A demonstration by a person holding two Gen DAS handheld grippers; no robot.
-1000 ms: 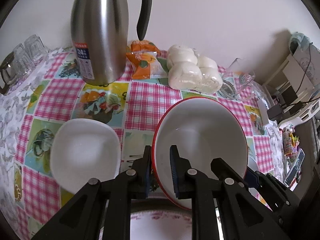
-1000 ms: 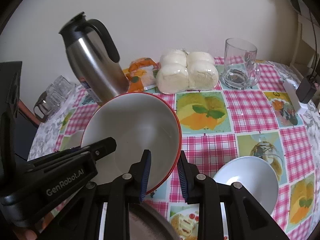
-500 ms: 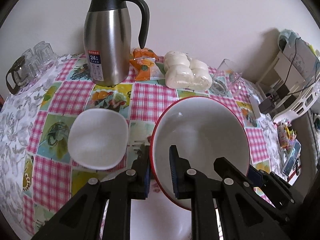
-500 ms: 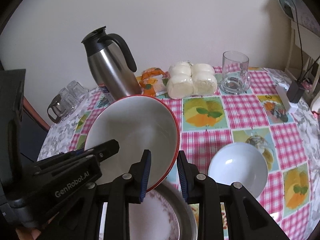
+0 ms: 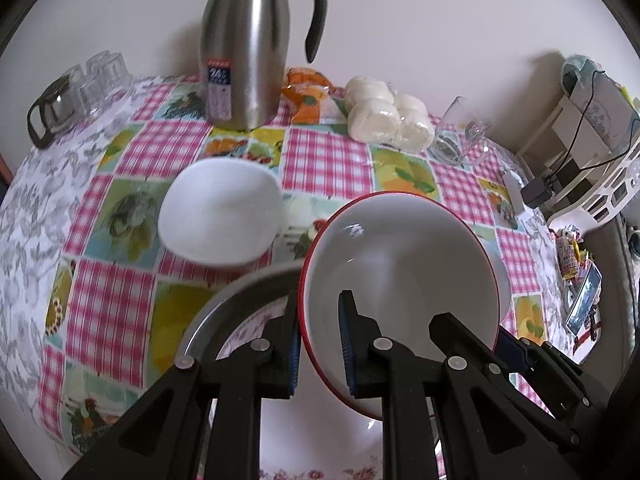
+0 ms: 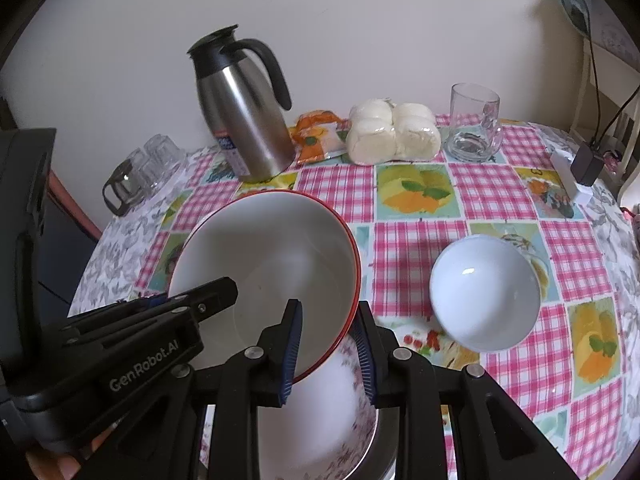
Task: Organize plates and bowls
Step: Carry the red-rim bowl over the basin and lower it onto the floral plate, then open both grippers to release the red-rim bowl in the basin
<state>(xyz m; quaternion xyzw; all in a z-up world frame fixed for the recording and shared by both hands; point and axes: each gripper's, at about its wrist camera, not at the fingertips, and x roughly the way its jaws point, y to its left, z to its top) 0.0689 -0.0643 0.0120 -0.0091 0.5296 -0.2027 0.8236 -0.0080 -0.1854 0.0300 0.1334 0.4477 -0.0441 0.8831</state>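
Both grippers hold one big red-rimmed white bowl by opposite rims, lifted off the table. My left gripper is shut on its left rim. My right gripper is shut on its right rim, with the bowl to its left. Below the bowl lies a floral plate inside a metal dish. A white squarish bowl stands on the table to the left. A small pale bowl stands on the table to the right.
At the back of the checked tablecloth stand a steel jug, an orange snack bag, wrapped buns and a glass mug. Glass cups sit far left. A charger lies at the right edge.
Both grippers have risen and pulled back with the big bowl. More of the table shows, and the floral plate in the metal dish has come into view beneath the bowl.
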